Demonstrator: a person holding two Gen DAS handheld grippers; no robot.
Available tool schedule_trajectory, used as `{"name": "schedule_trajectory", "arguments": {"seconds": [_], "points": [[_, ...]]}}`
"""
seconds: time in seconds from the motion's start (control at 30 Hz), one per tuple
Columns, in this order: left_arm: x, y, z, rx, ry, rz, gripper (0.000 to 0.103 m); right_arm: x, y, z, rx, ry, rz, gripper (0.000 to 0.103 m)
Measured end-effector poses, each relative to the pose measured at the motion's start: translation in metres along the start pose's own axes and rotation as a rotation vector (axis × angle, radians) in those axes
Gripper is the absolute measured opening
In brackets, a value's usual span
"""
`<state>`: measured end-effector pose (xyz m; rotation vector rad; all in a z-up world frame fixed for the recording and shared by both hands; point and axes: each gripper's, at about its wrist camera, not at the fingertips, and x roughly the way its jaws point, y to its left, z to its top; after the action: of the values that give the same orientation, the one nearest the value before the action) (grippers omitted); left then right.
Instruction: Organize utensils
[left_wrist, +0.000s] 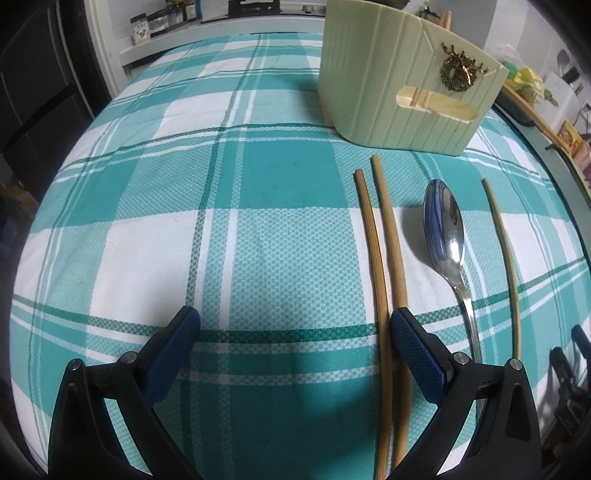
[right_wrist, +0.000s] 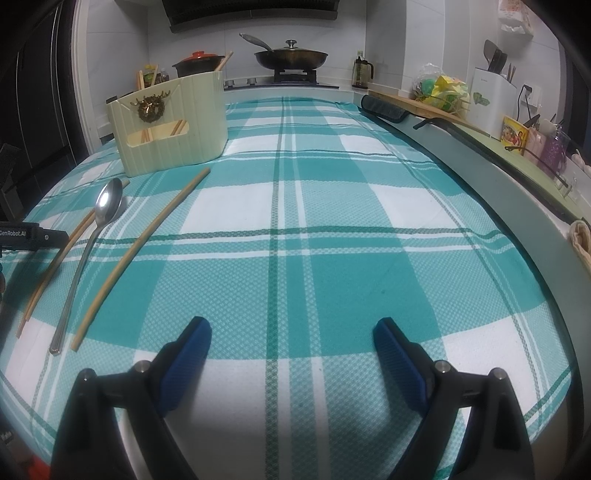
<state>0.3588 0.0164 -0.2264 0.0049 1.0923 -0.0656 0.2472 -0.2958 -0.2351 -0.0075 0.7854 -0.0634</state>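
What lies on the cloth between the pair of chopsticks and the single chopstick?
A metal spoon, bowl toward the utensil holder, between the pair of chopsticks and the single chopstick; clearest in the left wrist view.

teal-white plaid tablecloth (left_wrist: 258, 177); cream ribbed holder (left_wrist: 388, 74); tan chopsticks (left_wrist: 373, 236); silver spoon (left_wrist: 445, 229).

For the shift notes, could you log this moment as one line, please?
left gripper: open, empty | right gripper: open, empty | spoon, three chopsticks on cloth | holder: upright
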Motion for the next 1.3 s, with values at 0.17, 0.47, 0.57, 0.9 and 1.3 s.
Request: {"name": "schedule_trajectory", "arguments": {"seconds": [0.17, 0.47, 0.57, 0.9, 1.3], "points": [[0.003, -0.005, 0.002, 0.048, -0.014, 0.028, 0.103, 0.0, 0.0, 0.0, 0.0, 0.001, 0.0, 0.093], [-0.014, 0.001, -0.009, 0.069, -0.067, -0.004, 0.049, -0.004, 0.005, 0.021, 0.03, 0.111, 0.111, 0.093], [-0.017, -0.006, -0.013, 0.09, -0.075, 0.005, 0.036, -0.003, 0.029, 0.039, 0.017, 0.112, 0.206, 0.092], [-0.029, 0.007, -0.031, -0.027, -0.047, -0.016, 0.007, 0.037, 0.11, 0.059, -0.192, 0.143, 0.233, 0.033], [-0.053, 0.02, -0.074, -0.089, -0.005, -0.098, 0.008, 0.008, 0.047, 0.031, -0.17, 0.159, 0.069, 0.017]]}}
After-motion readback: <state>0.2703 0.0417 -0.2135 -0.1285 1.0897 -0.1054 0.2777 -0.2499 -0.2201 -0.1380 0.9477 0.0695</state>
